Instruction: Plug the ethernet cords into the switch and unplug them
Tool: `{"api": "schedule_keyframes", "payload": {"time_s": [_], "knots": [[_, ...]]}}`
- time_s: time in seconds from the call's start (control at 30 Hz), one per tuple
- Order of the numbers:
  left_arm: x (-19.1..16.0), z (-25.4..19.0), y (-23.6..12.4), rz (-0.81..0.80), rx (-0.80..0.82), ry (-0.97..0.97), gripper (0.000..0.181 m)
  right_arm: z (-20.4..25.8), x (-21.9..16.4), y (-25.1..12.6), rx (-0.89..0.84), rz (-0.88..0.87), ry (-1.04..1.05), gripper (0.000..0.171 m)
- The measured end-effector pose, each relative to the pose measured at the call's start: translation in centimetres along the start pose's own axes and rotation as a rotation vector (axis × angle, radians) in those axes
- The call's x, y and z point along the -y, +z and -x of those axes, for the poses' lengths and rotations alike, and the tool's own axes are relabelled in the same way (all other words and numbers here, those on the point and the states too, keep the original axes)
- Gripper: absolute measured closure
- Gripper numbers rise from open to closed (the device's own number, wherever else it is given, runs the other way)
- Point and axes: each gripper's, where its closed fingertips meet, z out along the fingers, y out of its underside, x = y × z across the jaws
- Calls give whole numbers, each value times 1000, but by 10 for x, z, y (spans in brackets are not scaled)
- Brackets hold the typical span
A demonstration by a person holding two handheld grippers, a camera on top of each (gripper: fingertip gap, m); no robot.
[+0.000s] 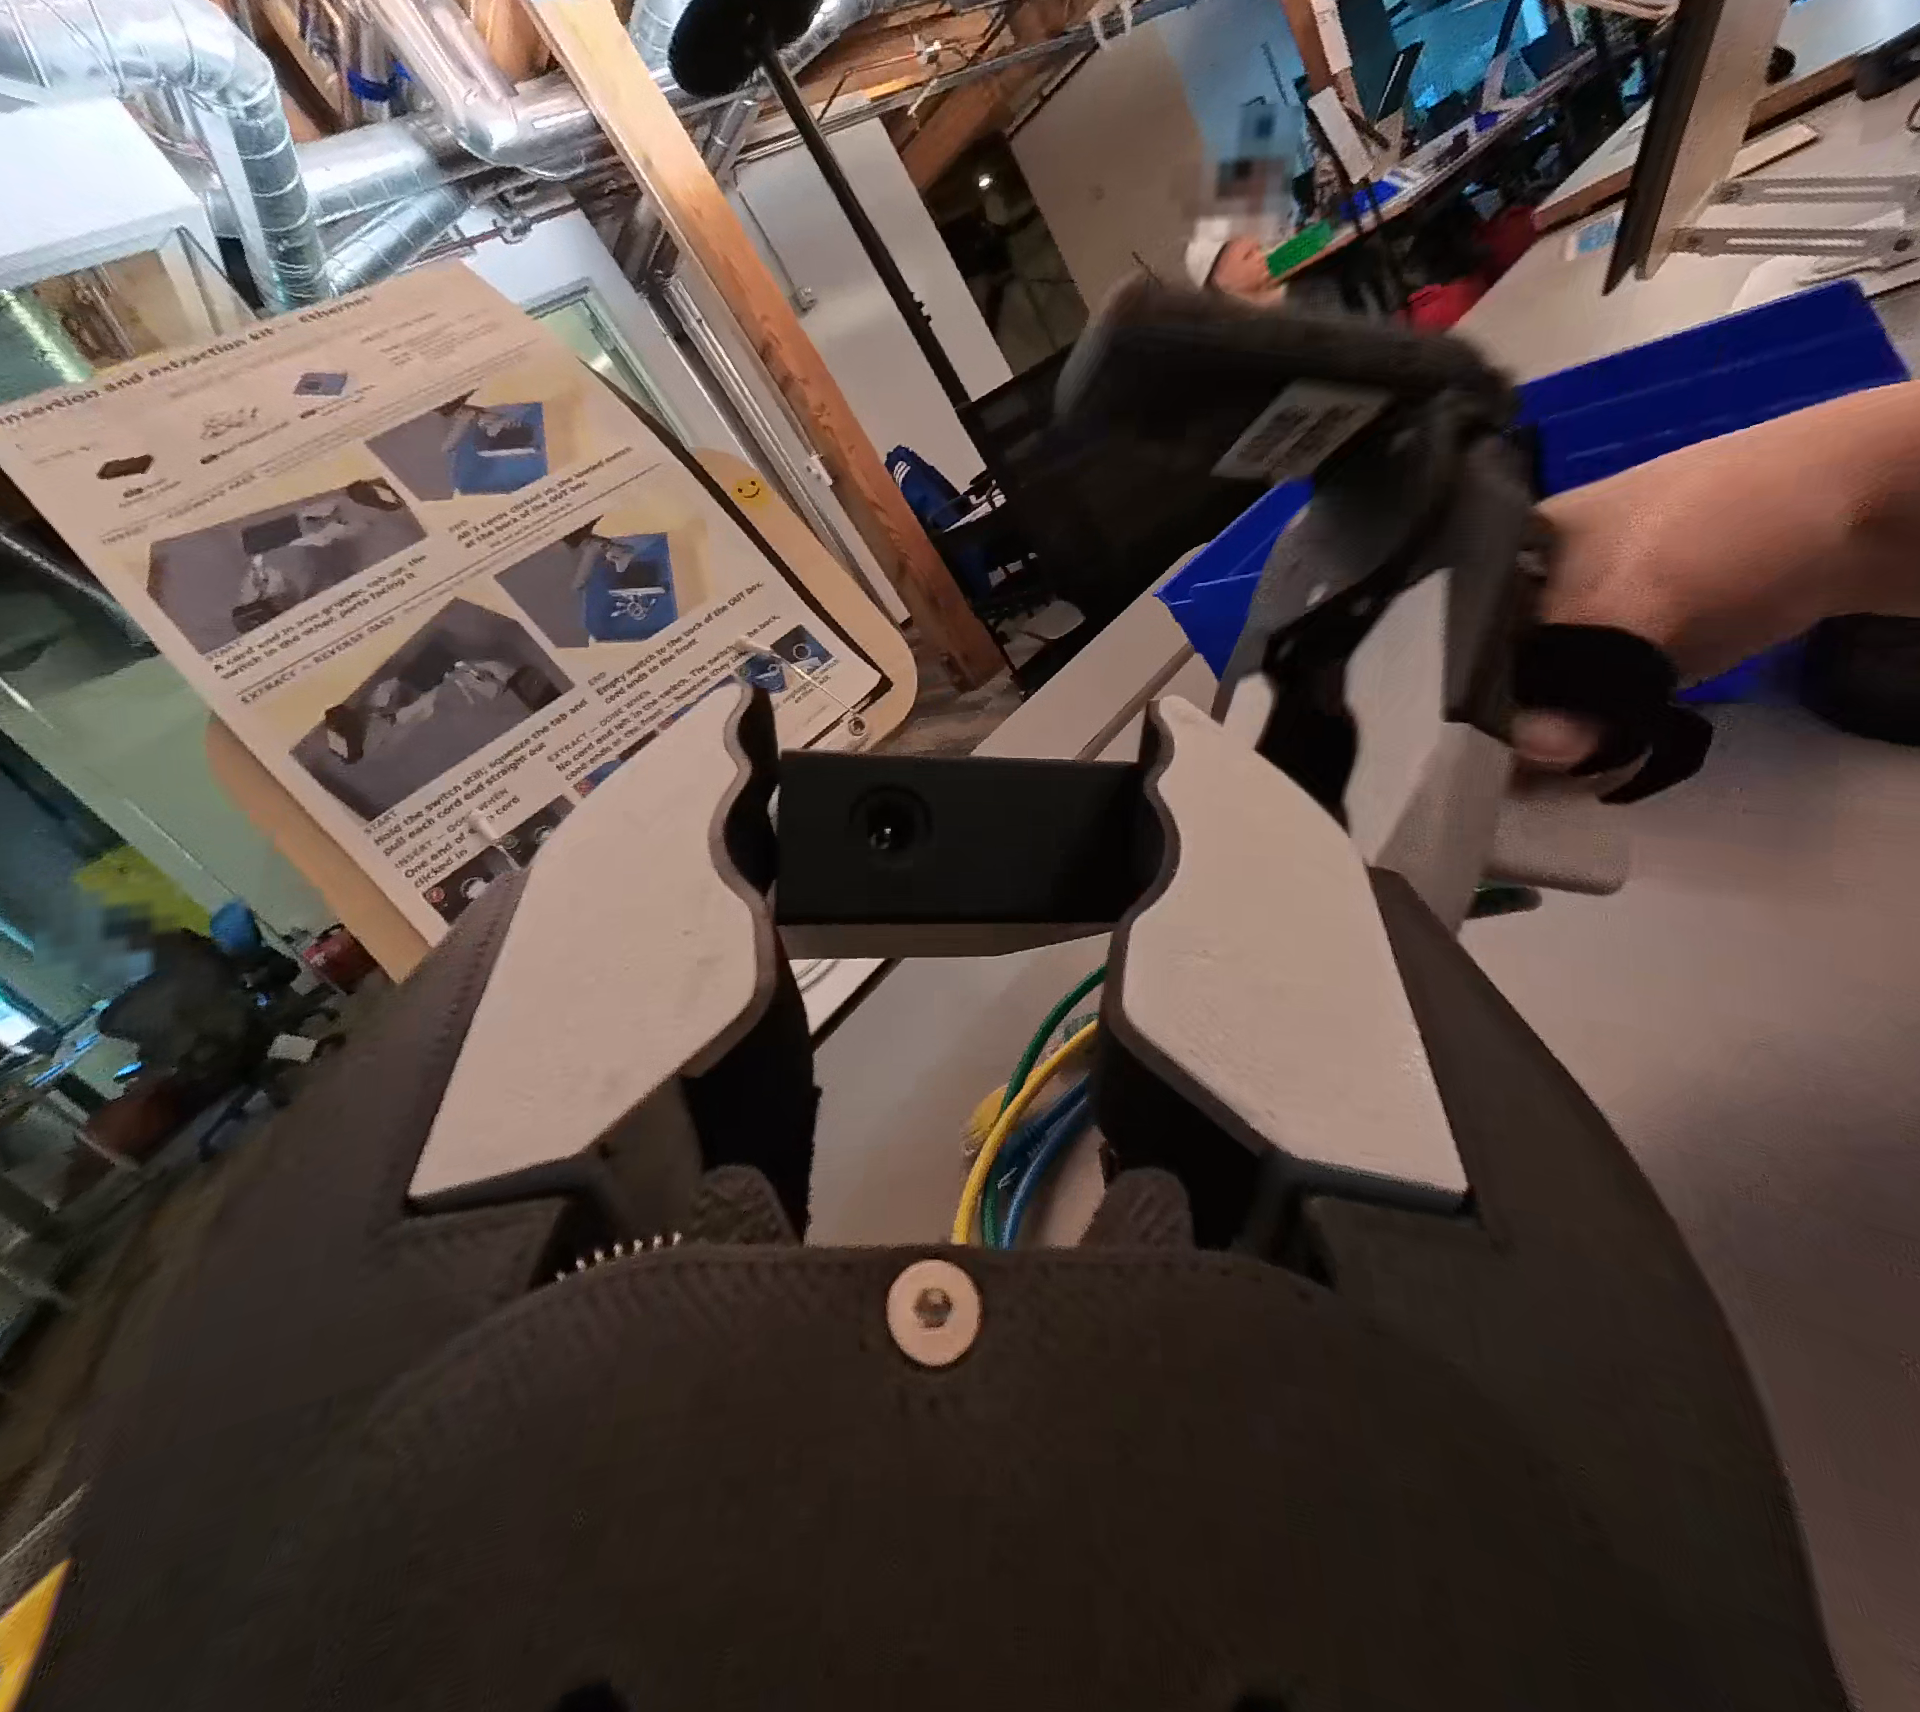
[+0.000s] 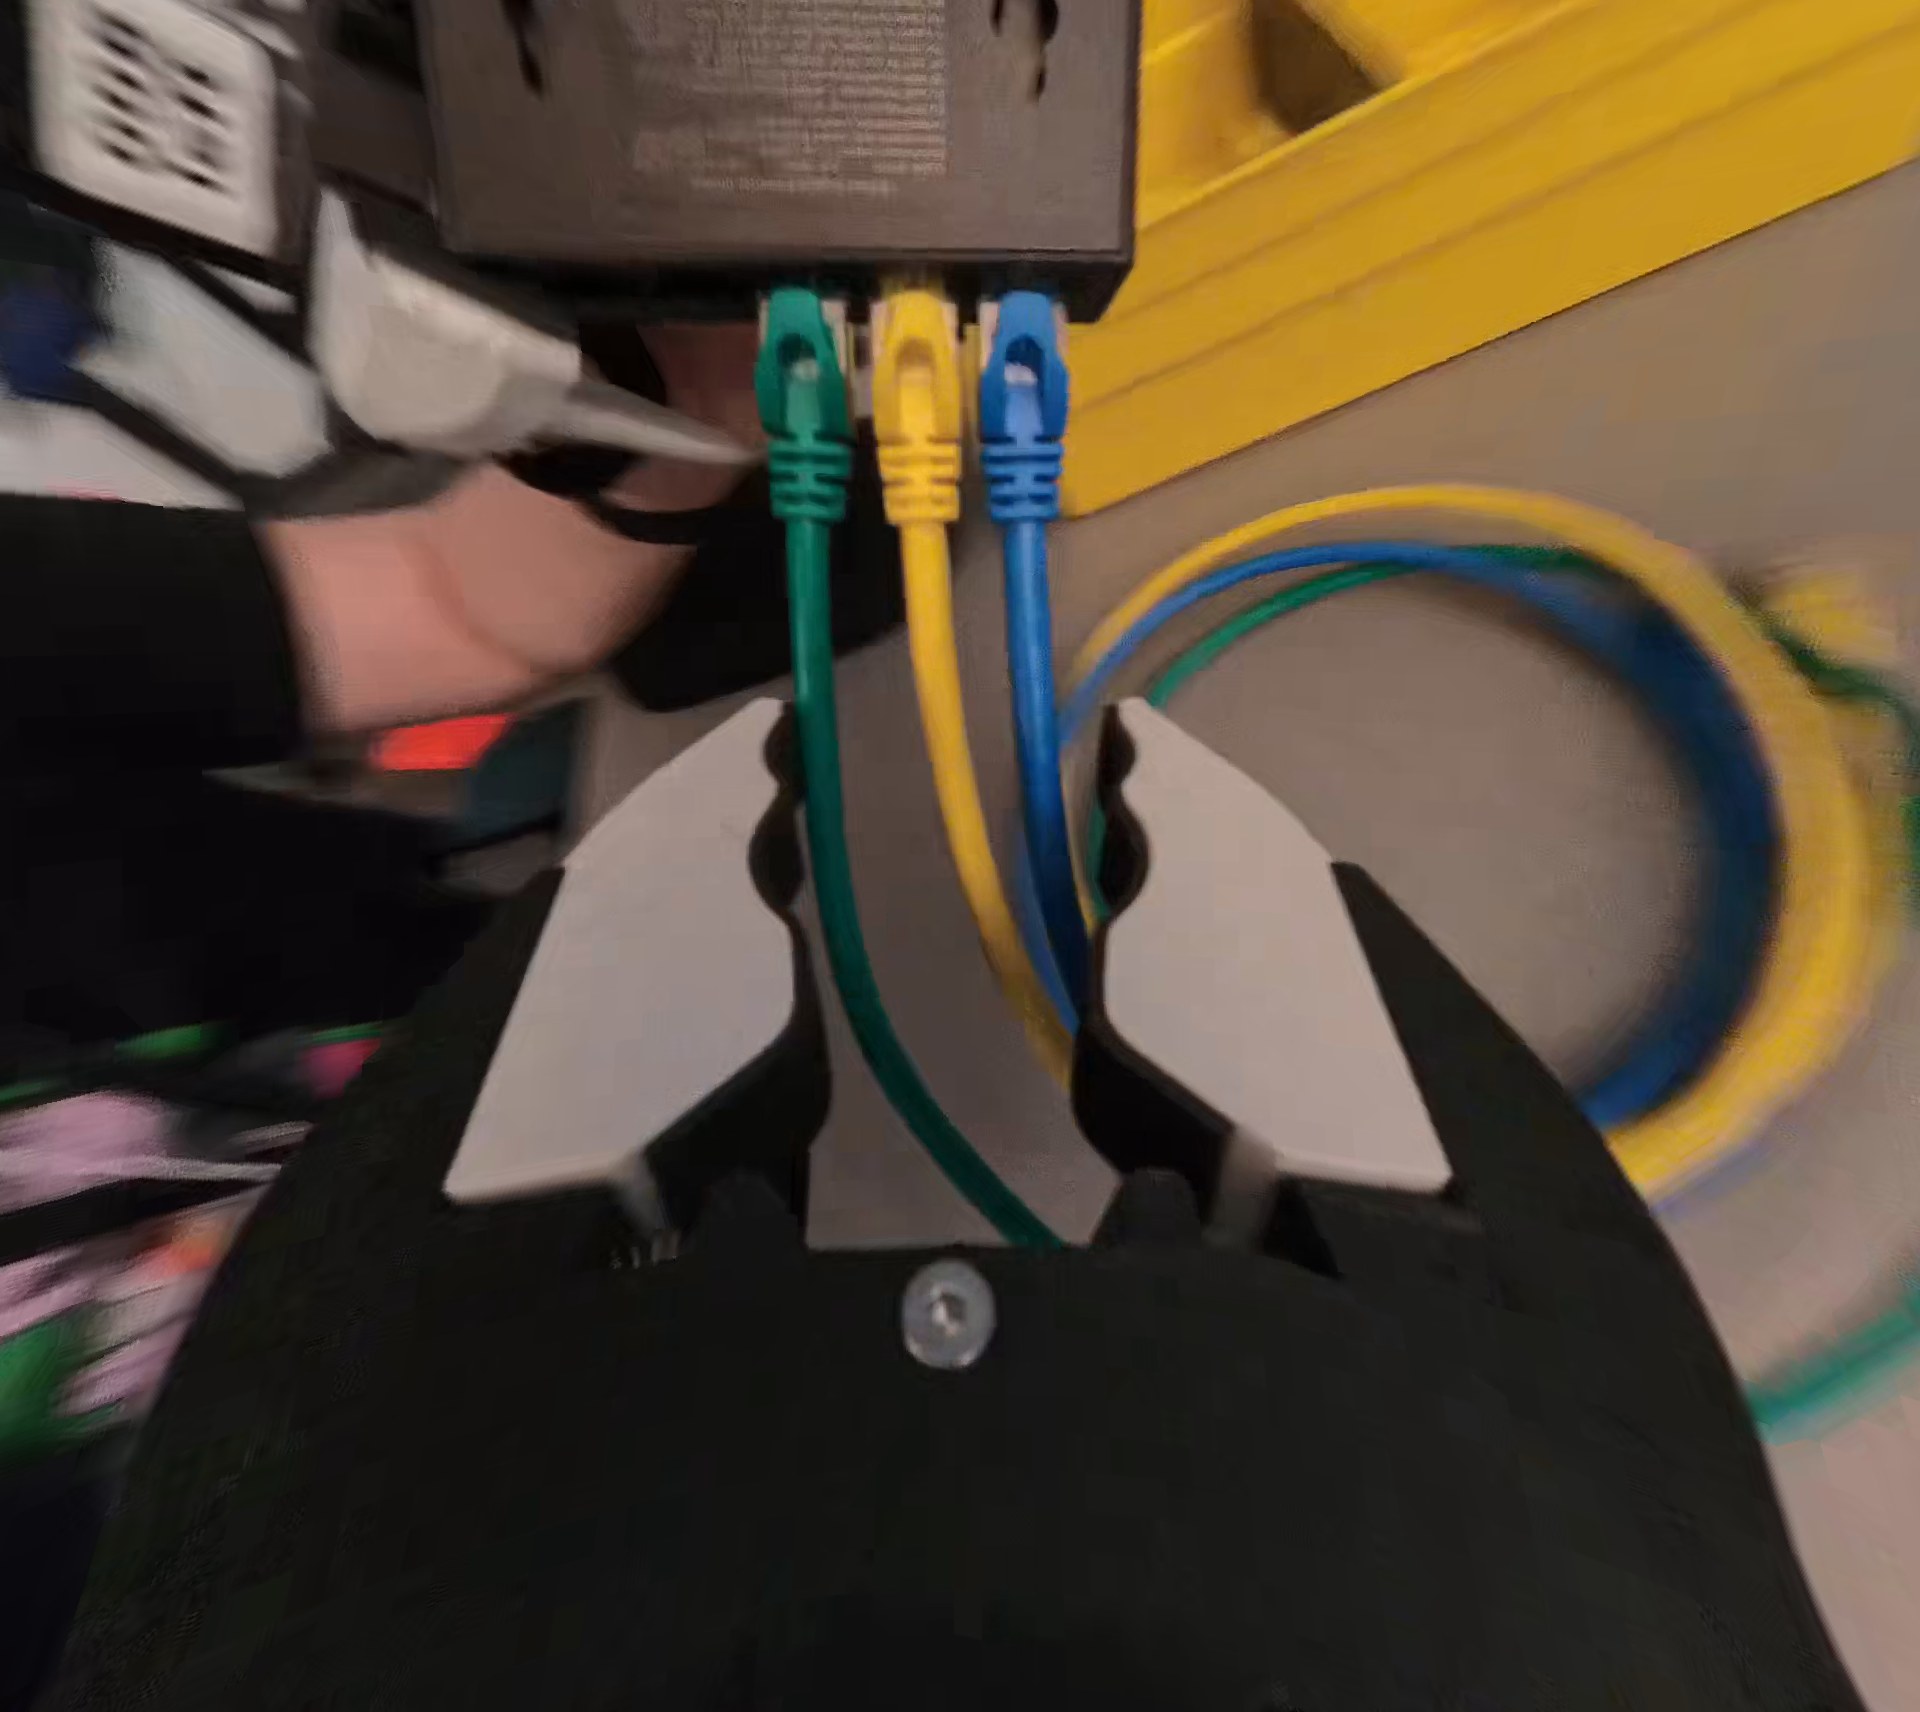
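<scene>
My left gripper [image 1: 961,753] is shut on the black switch [image 1: 956,831], holding it by its sides above the table, with a round socket facing me. In the right wrist view the switch [image 2: 779,52] shows its labelled underside. A green cord [image 2: 805,415], a yellow cord [image 2: 914,415] and a blue cord [image 2: 1023,415] are plugged side by side into its ports. My right gripper [image 2: 951,727] is open just below the plugs. The cords run between its fingers and nothing is gripped. The cords' slack [image 2: 1714,831] coils on the table at the right.
A yellow bin [image 2: 1507,104] lies behind the switch on the right. A blue bin [image 1: 1714,395] stands on the white table [image 1: 1662,1091] beyond the right gripper [image 1: 1382,717] and the hand holding it. An instruction board [image 1: 416,571] leans at the left.
</scene>
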Motion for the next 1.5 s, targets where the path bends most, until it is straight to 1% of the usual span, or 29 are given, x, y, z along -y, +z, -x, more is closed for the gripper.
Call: {"api": "schedule_keyframes", "payload": {"time_s": [0.03, 0.07, 0.1, 0.17, 0.23, 0.3, 0.33, 0.4, 0.47, 0.5, 0.6, 0.7, 0.8, 0.93, 1.13, 1.3, 1.4, 1.5], "knots": [[0, -2, 0, -5, -19, -14, 115, 7, -2, 5, 96, 12, 85, 120], [0, -3, 0, -7, -29, -24, 115, 11, -5, 9, 160, 21, 119, 130], [-1, -4, 0, -6, -37, -30, 115, 17, -6, 12, 214, 9, 115, 147], [-2, -7, 1, -9, -64, -57, 116, 18, -11, 14, 217, 10, 91, 158], [-1, -3, 0, -19, -65, -117, 116, 19, -5, 7, 189, -40, 52, 163], [2, 4, -2, -53, -60, -231, 115, 21, 10, -6, 181, -136, 51, 165], [2, 8, -2, -66, -53, -290, 108, 19, 14, -12, 155, -161, 38, 165], [0, 11, -1, -74, -67, -399, 104, 12, 22, -23, 69, -206, -33, 165], [-5, 12, 1, -59, -75, -453, 97, 11, 35, -40, 38, -257, -63, 165], [-8, 12, 2, -51, -70, -456, 95, 13, 45, -50, 27, -288, -76, 165], [-19, 15, 6, -6, -16, -452, 98, 14, 76, -87, -65, -353, -149, 165], [-32, 17, 10, 48, 64, -472, 98, 19, 108, -123, -159, -362, -216, 165], [-45, 14, 14, 119, 95, -503, 94, 26, 140, -156, -279, -337, -294, 165], [-61, -5, 22, 168, 43, -535, 96, 35, 185, -201, -434, -290, -365, 165], [-79, -28, 29, 249, -19, -497, 101, 44, 243, -287, -687, -283, -409, 166], [-82, -39, 31, 271, -47, -471, 102, 39, 260, -351, -834, -308, -375, 166], [-84, -41, 32, 274, -55, -473, 103, 33, 262, -376, -886, -322, -352, 165], [-86, -42, 32, 286, -60, -470, 103, 16, 252, -393, -937, -303, -305, 165]]}}
